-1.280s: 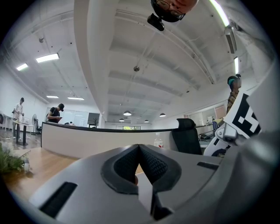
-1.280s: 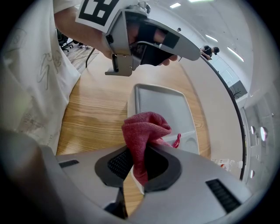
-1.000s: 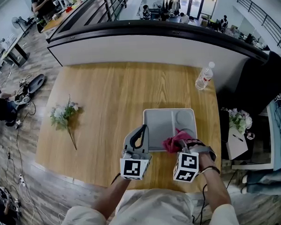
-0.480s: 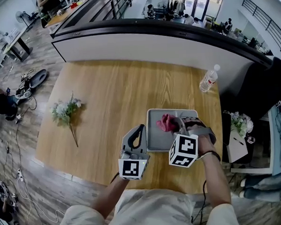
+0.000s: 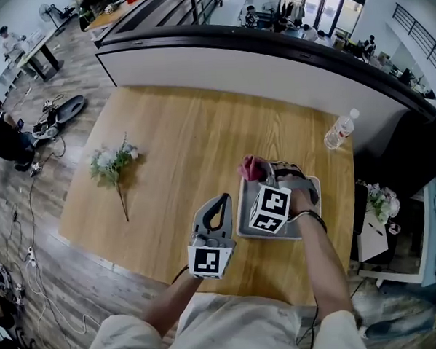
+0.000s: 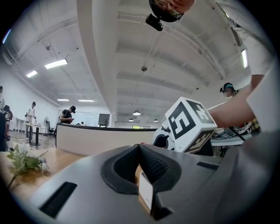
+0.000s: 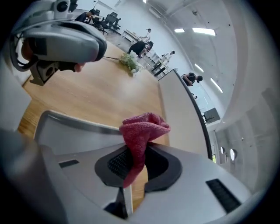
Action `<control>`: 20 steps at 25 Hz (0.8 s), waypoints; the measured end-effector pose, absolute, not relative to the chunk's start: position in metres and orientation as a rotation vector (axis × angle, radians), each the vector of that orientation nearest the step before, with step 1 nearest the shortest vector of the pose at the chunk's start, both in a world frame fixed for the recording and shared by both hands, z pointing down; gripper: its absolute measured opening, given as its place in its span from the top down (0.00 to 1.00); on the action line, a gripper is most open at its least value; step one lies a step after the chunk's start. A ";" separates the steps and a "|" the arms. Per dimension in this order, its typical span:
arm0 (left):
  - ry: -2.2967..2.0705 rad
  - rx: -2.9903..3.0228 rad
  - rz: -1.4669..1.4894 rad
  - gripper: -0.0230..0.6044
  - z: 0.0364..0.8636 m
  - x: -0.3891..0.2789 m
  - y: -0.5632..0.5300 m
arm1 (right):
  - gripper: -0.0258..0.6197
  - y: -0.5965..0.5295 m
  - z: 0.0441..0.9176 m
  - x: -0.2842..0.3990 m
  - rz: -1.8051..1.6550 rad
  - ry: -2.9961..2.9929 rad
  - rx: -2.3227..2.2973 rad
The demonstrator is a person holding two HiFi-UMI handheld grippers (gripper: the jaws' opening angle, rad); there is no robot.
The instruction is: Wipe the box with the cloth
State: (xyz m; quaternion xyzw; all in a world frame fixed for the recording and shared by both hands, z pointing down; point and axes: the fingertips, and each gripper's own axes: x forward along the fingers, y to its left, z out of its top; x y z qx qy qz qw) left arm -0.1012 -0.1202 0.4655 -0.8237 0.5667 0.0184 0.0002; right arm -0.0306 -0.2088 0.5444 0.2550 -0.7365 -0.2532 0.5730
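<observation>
The grey box (image 5: 245, 218), a shallow tray with compartments, lies on the right side of the wooden table. My right gripper (image 5: 260, 175) hovers over its far left corner, shut on the pink-red cloth (image 5: 251, 167). In the right gripper view the cloth (image 7: 142, 129) bunches up out of the closed right gripper (image 7: 137, 152), with the box rim (image 7: 74, 122) just below. My left gripper (image 5: 221, 201) stands just left of the box, shut and empty; in its own view the left gripper (image 6: 139, 148) shows both pads meeting.
A bunch of white flowers (image 5: 114, 164) lies on the table's left side. A water bottle (image 5: 340, 131) stands at the far right corner. A dark-topped counter wall (image 5: 270, 65) runs behind the table. The floor drops away on the left.
My right gripper has carried the cloth from the box's near right part across to its far left corner. The left gripper has stayed beside the box.
</observation>
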 end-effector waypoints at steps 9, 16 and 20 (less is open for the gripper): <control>1.825 -2.591 0.047 0.94 0.472 -0.109 -0.122 | 0.85 -0.206 0.594 -0.040 -0.437 -1.772 0.539; 1.800 -2.598 -0.013 0.94 0.481 -0.106 -0.118 | 0.85 -0.204 0.595 -0.041 -0.415 -1.779 0.541; 1.803 -2.586 -0.012 0.94 0.479 -0.108 -0.119 | 0.85 -0.202 0.595 -0.042 -0.419 -1.777 0.537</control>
